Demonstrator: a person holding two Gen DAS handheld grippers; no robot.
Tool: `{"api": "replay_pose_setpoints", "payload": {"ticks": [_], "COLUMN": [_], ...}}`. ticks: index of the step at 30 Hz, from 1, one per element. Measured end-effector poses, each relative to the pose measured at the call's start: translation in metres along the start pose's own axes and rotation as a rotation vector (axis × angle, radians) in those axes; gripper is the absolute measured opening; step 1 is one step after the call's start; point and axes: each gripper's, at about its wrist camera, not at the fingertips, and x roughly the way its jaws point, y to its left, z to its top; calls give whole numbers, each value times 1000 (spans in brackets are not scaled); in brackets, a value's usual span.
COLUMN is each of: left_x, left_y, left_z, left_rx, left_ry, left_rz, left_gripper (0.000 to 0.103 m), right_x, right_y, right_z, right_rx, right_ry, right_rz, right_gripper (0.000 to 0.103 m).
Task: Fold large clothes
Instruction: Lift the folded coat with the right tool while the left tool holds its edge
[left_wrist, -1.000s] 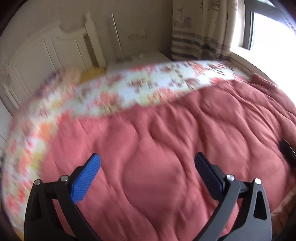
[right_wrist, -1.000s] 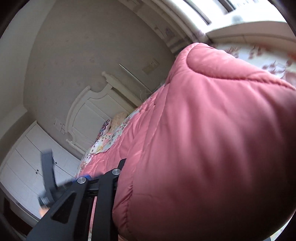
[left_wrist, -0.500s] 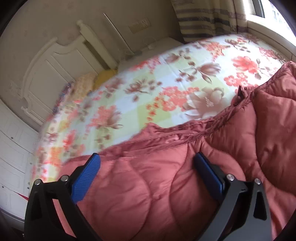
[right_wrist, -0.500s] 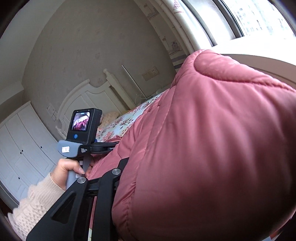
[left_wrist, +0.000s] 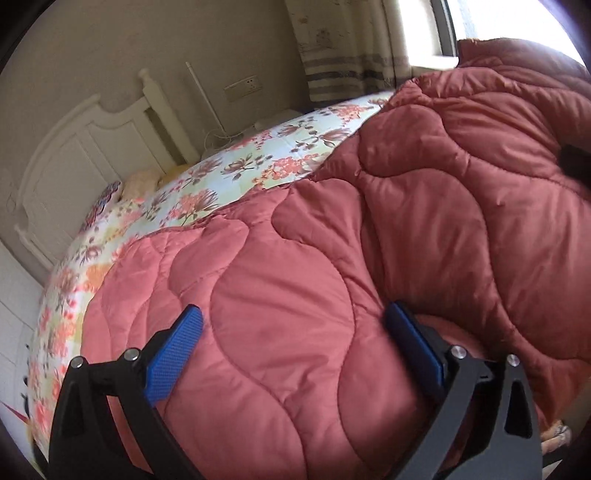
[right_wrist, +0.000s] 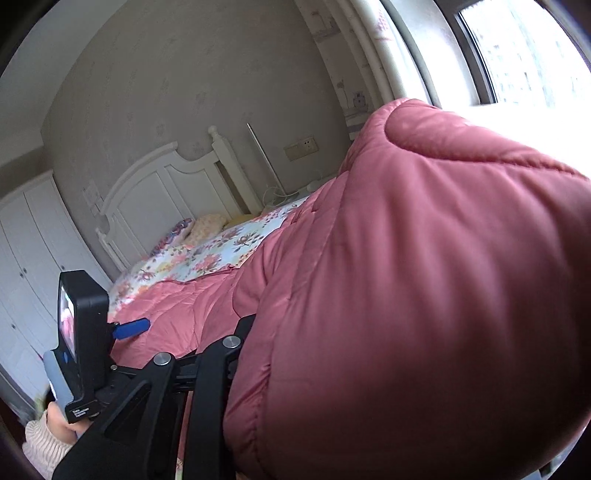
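The left hand-held gripper (left_wrist: 291, 347) stands with its jaws wide apart and nothing clamped between them; its two black arms end in blue, finely ribbed pads (left_wrist: 173, 354) that hover just above the quilted coat (left_wrist: 295, 295) without pressing on it. The right hand-held gripper (right_wrist: 236, 354) is narrowed onto a thick fold of the same coat, which bulges over its black frame and hides the pads, so the grip is read from the fabric bunched at the arms. The coat is a large, padded garment of smooth salmon-red cloth, stitched in wavy lines that divide it into soft, rounded panels. It lies across the near part of the bed, its far hem running beside the bare sheet, and its right portion is lifted into a tall heap toward the window side. The bed sheet (left_wrist: 229, 173) is pale with a red and brown flower print and is exposed toward the head edge of the bed. Small pillows (right_wrist: 207, 225) lie at the head edge against a white panelled headboard (right_wrist: 166, 192). In the right wrist view, the person's hand (right_wrist: 62, 424), in a cream knitted sleeve (right_wrist: 40, 446), holds the left unit, and its black camera block (right_wrist: 83, 332) blocks part of the white wardrobe (right_wrist: 26, 258). A striped curtain (left_wrist: 347, 55) hangs beside the bright window (right_wrist: 524, 48).
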Motion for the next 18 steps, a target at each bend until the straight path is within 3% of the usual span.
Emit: {"api": "replay_pose_setpoints", "payload": {"ticks": [3, 7, 9, 11, 13, 16, 18], "left_x": [-24, -13, -10, -12, -24, -56, -63], "left_y": [-3, -21, -13, -9, 5, 61, 114], "left_z": [-12, -36, -39, -41, -42, -59, -82], "left_rx": [-39, -9, -53, -34, -42, -191, -324], "left_ry": [-62, -83, -75, -74, -80, -163, -189], "left_rz": [-66, -68, -122, -141, -164, -168, -68], "left_gripper": [99, 100, 99, 99, 96, 96, 96], "right_x": [1, 4, 2, 1, 3, 8, 13], "right_y": [12, 40, 65, 87, 113, 141, 160], "right_z": [4, 5, 2, 1, 2, 0, -3], "right_rx": [-53, -150, -248, -328, -412, -502, -558], "right_ry": [6, 6, -14, -32, -45, -49, -52], "right_rz": [-46, -124, -174, -200, -230, -288, -336], "right_gripper": [35, 35, 35, 35, 35, 35, 35]}}
